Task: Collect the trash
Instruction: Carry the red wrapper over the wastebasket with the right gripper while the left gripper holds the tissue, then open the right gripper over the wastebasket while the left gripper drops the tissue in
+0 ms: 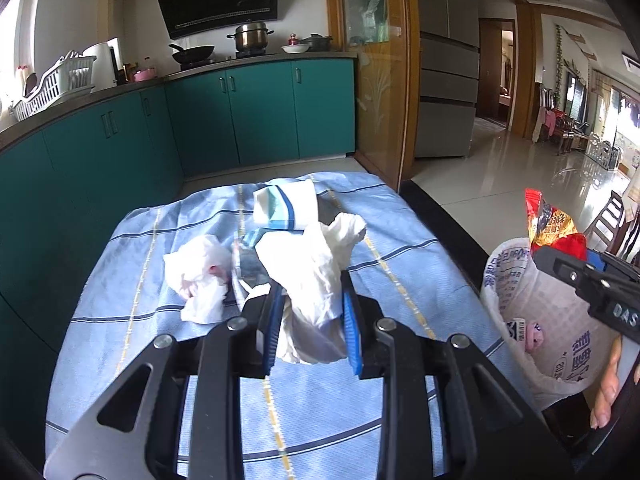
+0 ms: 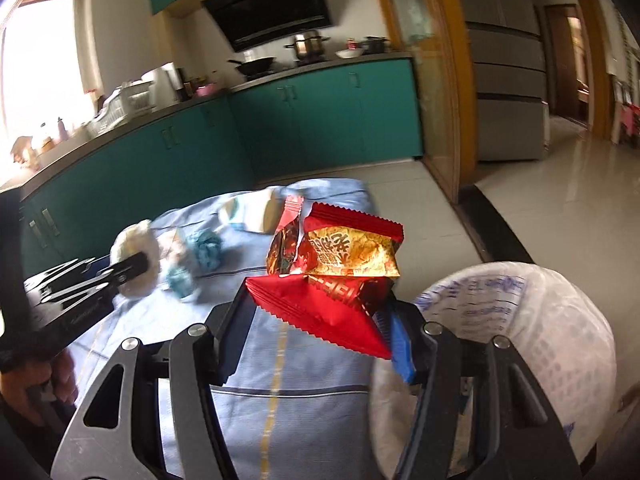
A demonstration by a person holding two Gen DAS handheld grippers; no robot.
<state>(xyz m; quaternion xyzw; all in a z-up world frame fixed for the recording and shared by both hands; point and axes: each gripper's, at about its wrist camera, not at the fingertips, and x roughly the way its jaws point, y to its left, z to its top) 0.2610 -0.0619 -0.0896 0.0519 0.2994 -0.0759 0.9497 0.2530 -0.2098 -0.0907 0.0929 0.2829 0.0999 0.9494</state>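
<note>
- L gripper [image 1: 310, 312]: pads pinched on a crumpled white tissue [image 1: 316, 264], held just above the blue checked cloth [image 1: 400, 280]; most of the wad sticks up past the fingertips.
- R gripper [image 2: 320, 320]: jaws about half spread but clamped on a red and gold snack wrapper [image 2: 344, 264], gripped by its lower red part; the rest stands free above the pads.
- White bag [image 2: 520, 320] (the trash bag, judging by the task) is seen open-mouthed at the cloth's right edge, just beside the R gripper; a pinkish scrap is seen inside in the L view.
- Left on the cloth: a second crumpled tissue [image 1: 200, 280], a white and teal pack [image 1: 284, 204], a foil-like wrapper [image 1: 250, 264] partly under the held tissue.
- Risk: wrapper is slick and stiff, held at one end only; could be slid out or swung past the bag rim if released early.
- Risk: bag is soft, rim sagging; could be pushed shut or tipped if bumped by a finger.
- Risk: tissue may be snagged on a pad at release, or be dropped short of the bag.
- Risk: both grippers heading for one mouth; a clash is likely unless they are taken in turn.
</note>
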